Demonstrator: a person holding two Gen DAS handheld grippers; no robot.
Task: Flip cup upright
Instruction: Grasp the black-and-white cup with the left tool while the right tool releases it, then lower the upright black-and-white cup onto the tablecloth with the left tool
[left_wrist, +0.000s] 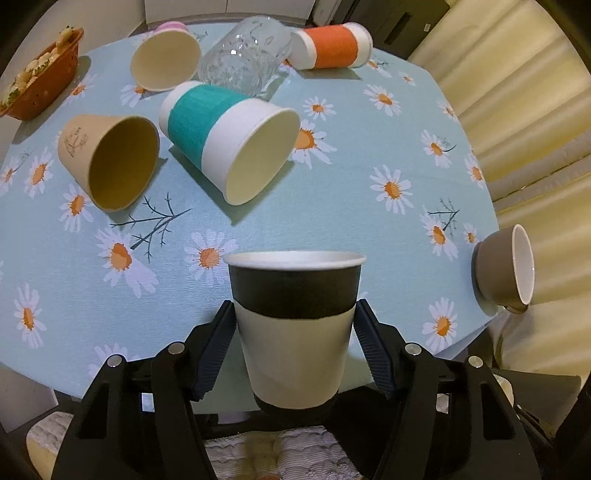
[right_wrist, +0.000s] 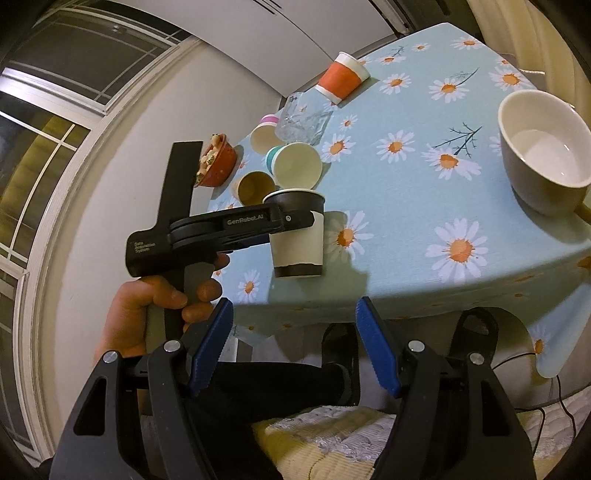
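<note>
My left gripper is shut on a black-and-white paper cup and holds it upright, mouth up, at the near edge of the daisy tablecloth table. The right wrist view shows the same cup in the left gripper, its base at or just above the cloth. My right gripper is open and empty, below the table edge. Other cups lie on their sides: a teal one, a tan one, a cream one and an orange one.
A clear glass lies on its side at the back. A brown ceramic cup lies at the right table edge. A red basket of food sits at the far left. Cream cushions lie to the right.
</note>
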